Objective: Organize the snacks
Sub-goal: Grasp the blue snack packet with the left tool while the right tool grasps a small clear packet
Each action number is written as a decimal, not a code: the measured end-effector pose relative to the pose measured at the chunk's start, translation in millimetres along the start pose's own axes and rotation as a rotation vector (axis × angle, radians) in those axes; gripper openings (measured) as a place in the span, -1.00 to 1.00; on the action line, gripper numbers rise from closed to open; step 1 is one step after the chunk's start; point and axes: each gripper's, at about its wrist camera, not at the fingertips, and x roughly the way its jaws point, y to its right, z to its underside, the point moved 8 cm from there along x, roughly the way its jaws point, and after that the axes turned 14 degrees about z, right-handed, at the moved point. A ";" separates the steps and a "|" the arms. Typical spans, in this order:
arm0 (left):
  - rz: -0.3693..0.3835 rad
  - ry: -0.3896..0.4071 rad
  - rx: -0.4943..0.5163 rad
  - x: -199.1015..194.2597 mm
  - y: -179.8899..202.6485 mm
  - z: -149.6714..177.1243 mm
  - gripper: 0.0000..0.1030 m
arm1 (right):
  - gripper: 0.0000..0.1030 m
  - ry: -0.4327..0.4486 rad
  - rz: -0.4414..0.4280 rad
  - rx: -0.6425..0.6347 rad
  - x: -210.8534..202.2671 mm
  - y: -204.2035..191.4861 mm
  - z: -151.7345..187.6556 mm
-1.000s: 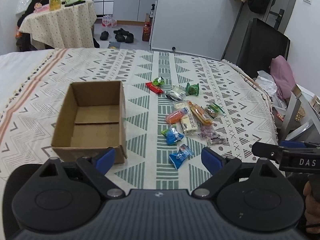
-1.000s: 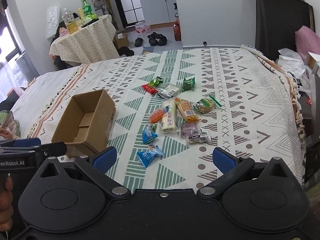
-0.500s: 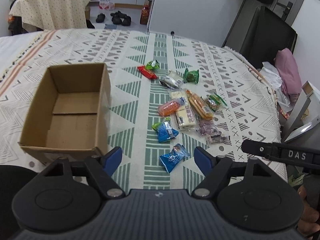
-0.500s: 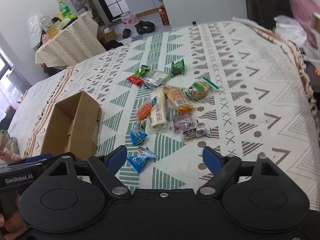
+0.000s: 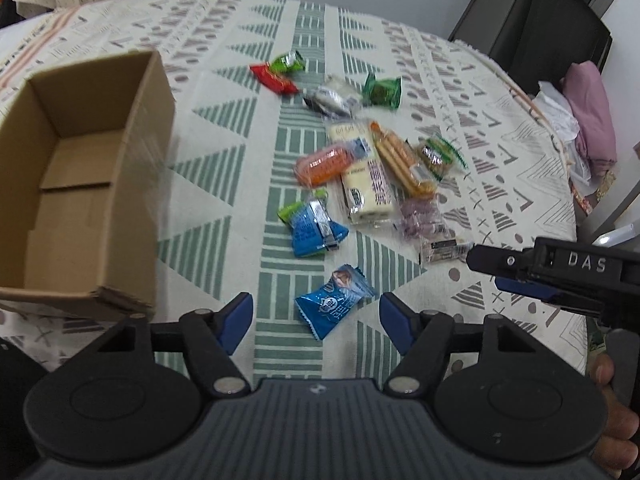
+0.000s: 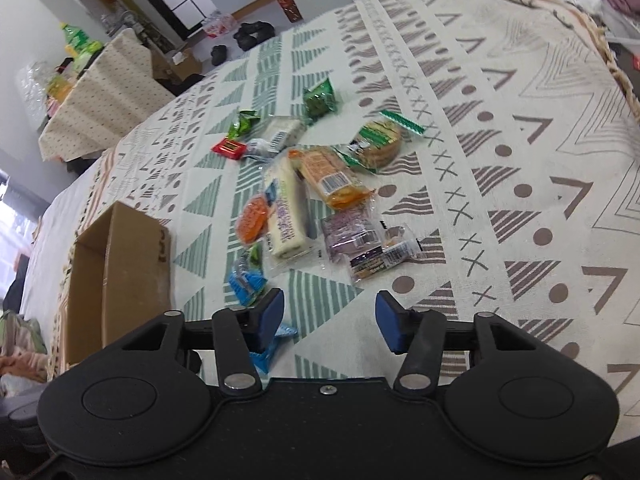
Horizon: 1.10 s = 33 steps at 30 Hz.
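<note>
Both grippers have dropped closer; the left gripper (image 5: 316, 322), spread wide and empty, frames a crinkled blue snack packet (image 5: 334, 306) beside the cardboard box (image 5: 80, 184). The right gripper (image 6: 330, 318) also gapes, apparently empty.

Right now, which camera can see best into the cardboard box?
The left wrist view. It looks down into the open cardboard box, showing its bare floor and inner walls, with no snacks inside. The right wrist view sees the box from the side: mostly an outer wall and the rim, little of the floor.
</note>
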 end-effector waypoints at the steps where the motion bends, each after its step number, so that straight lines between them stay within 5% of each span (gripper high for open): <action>1: 0.000 -0.011 -0.002 6.1 -0.4 0.3 0.34 | -0.01 -0.007 0.001 0.010 4.1 1.5 -0.7; 12: 0.013 -0.103 -0.054 59.3 -11.4 3.3 0.20 | -0.03 -0.059 0.032 0.060 49.0 11.1 -11.4; 18: 0.006 -0.139 -0.096 75.9 -20.8 4.9 -0.13 | -0.04 -0.084 0.050 0.070 68.4 14.2 -14.3; 22: 0.000 -0.122 -0.124 76.2 -25.3 -0.2 -0.35 | -0.04 -0.091 0.061 0.078 78.1 16.7 -17.1; 30: -0.013 -0.063 -0.151 64.6 -29.7 -16.0 -0.37 | -0.06 -0.090 0.076 0.081 88.6 18.1 -20.5; 31: -0.014 -0.055 -0.149 62.3 -29.4 -17.4 -0.37 | -0.09 -0.090 0.076 0.083 88.8 18.7 -20.3; 33: -0.014 -0.041 -0.151 56.6 -28.7 -19.9 -0.37 | -0.45 -0.089 0.096 0.077 89.2 20.5 -20.1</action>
